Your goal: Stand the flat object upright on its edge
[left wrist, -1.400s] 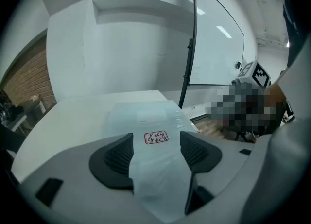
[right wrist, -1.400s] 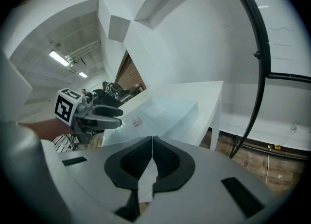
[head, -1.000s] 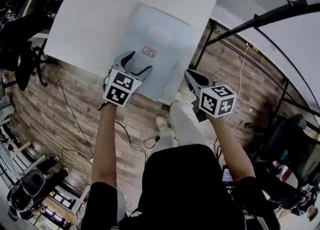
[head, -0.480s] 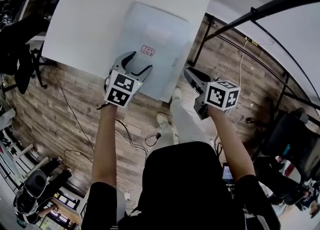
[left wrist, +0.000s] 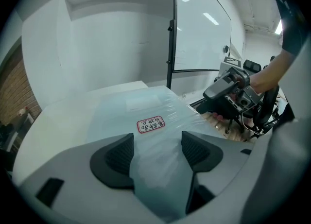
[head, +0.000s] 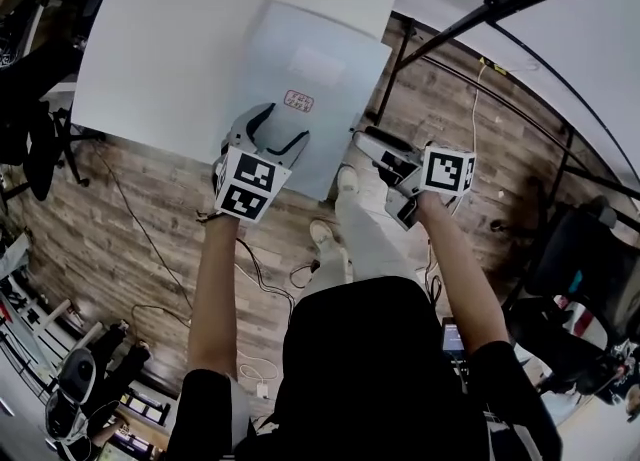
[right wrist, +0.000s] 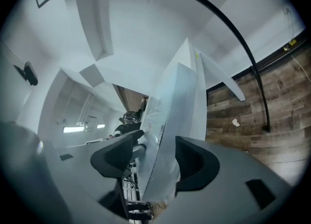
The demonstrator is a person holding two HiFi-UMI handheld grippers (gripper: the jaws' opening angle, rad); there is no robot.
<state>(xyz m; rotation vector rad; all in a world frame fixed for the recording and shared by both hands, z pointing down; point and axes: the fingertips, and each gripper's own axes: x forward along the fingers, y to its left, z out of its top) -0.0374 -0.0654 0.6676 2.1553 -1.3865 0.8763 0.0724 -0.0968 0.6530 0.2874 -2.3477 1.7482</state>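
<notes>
The flat object (head: 310,69) is a pale blue-grey pack in clear wrap with a red label (head: 298,100). It lies flat on the white table (head: 170,39), its near corner past the table's edge. My left gripper (head: 276,127) is open over the pack's near left part; in the left gripper view the pack (left wrist: 141,106) runs between its spread pads (left wrist: 119,157). My right gripper (head: 362,139) is at the pack's near right edge, rolled onto its side. Its jaws have just been opening, and the pack's edge (right wrist: 172,106) stands between them with a gap at the left pad (right wrist: 119,157).
A black metal frame (head: 500,4) crosses the wooden floor (head: 440,119) to the right of the table, with cables along it. Dark chairs (head: 30,119) stand at the left. In the left gripper view a black post (left wrist: 171,33) rises behind the table.
The right gripper has rolled, shifted left to the pack's near right edge, and its shut jaws have opened around that edge. The left gripper keeps its place over the pack.
</notes>
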